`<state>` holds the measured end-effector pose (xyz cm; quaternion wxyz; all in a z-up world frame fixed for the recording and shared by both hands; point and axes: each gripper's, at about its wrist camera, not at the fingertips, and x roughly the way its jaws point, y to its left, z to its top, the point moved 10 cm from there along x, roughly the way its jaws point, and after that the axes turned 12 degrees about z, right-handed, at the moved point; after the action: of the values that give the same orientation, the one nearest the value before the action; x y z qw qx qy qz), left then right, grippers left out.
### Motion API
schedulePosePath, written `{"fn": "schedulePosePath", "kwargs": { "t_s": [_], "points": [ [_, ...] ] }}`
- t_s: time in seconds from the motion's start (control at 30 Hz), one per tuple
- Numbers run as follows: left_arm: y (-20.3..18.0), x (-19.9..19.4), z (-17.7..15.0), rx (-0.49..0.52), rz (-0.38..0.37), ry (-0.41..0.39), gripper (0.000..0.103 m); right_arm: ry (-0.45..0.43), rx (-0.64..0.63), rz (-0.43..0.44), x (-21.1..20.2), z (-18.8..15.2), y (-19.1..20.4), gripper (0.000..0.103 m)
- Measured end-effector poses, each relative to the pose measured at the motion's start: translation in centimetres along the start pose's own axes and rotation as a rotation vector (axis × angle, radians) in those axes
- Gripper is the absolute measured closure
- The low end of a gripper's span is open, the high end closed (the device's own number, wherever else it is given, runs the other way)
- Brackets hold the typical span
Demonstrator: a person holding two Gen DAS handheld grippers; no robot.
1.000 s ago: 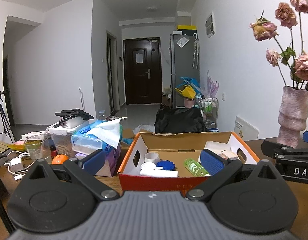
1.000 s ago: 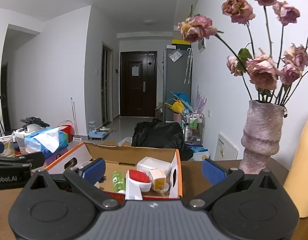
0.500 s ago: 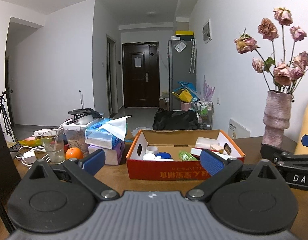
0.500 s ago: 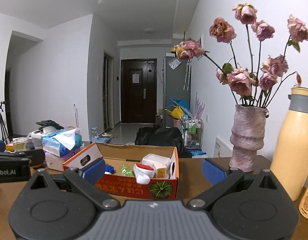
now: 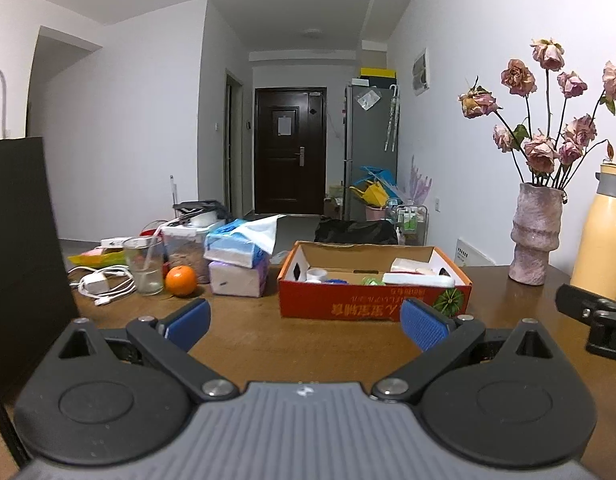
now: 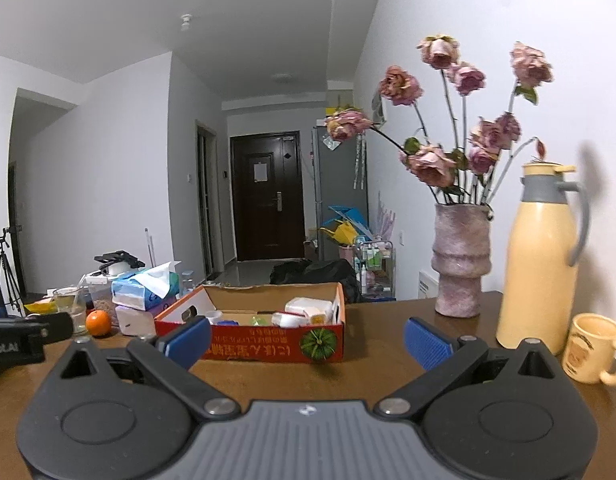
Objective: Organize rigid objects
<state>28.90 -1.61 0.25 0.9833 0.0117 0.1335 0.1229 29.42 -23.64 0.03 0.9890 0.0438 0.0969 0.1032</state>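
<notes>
We hold both claws, left claw [image 5: 304,322] and right claw [image 6: 306,340], released and empty, short of the cardboard box [image 5: 373,304] on the worktop [image 5: 308,344]; its small contents look blurred.

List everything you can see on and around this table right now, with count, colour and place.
cardboard box: 1, red-orange, table centre, holding small white, green and blue items
tissue packs: 2, blue on pink, left of box
orange: 1, beside glass
glass: 1, clear, far left
charger cable: 1, white, left edge
vase: 1, pink, dried roses, right
thermos jug: 1, cream
mug: 1, cream, far right
left gripper: open
right gripper: open
</notes>
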Motion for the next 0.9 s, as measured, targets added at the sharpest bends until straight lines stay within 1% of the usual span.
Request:
{"fn": "schedulePosePath", "kwargs": {
  "t_s": [0.23,0.47,0.9],
  "points": [
    [1.4,-4.0,-2.0,0.005,0.005,0.001,0.000,0.006,-0.008,0.003,-4.5,-1.7,1.1,0.000],
    [2.3,-7.0,-3.5,0.012,-0.001,0.000,0.000,0.014,-0.031,0.022,-7.4,-2.9,2.5,0.000],
    [2.6,-9.0,-3.3,0.007,-0.003,-0.023,0.000,-0.006,-0.040,0.026,-9.7,-2.7,3.2,0.000]
  ]
}}
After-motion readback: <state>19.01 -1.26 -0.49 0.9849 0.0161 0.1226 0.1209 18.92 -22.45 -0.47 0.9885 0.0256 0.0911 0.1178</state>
